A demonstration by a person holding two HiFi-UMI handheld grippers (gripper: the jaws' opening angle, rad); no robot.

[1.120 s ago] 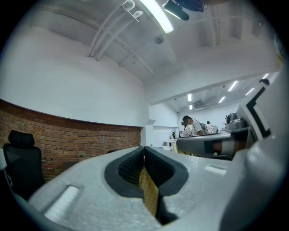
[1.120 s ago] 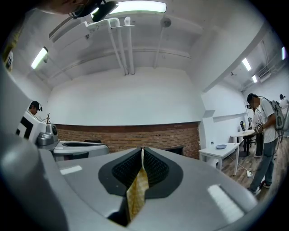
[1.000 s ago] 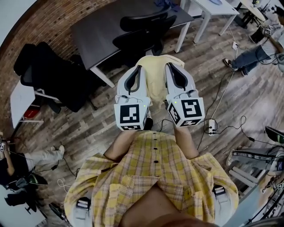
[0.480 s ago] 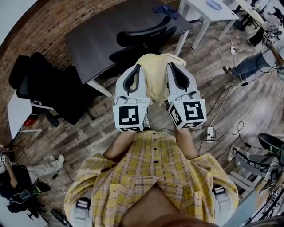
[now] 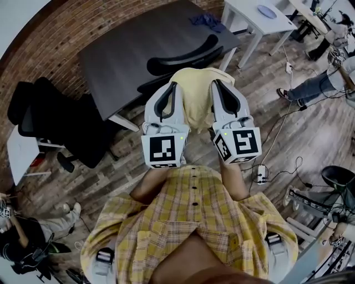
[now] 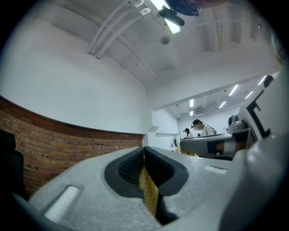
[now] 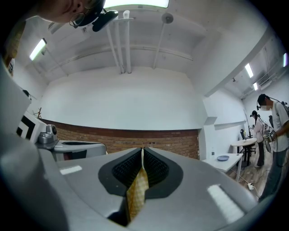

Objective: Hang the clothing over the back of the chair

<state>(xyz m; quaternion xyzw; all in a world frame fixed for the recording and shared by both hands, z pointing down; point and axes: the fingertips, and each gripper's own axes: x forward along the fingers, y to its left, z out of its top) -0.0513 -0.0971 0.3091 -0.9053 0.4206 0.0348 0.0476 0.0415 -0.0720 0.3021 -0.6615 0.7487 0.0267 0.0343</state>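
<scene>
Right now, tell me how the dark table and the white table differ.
The dark table looks larger and has a near-black top; the white table looks smaller and is pale all over. A crumpled blue cloth lies on the dark table, while a blue plate sits on the white table. Both stand on white legs.

Pale yellow clothing [image 5: 195, 99] aloft — black chair [image 5: 182, 54] beyond

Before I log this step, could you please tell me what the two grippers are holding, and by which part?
Both hold the yellow checked garment: the left gripper and the right gripper each pinch a thin fold of its upper edge.
</scene>
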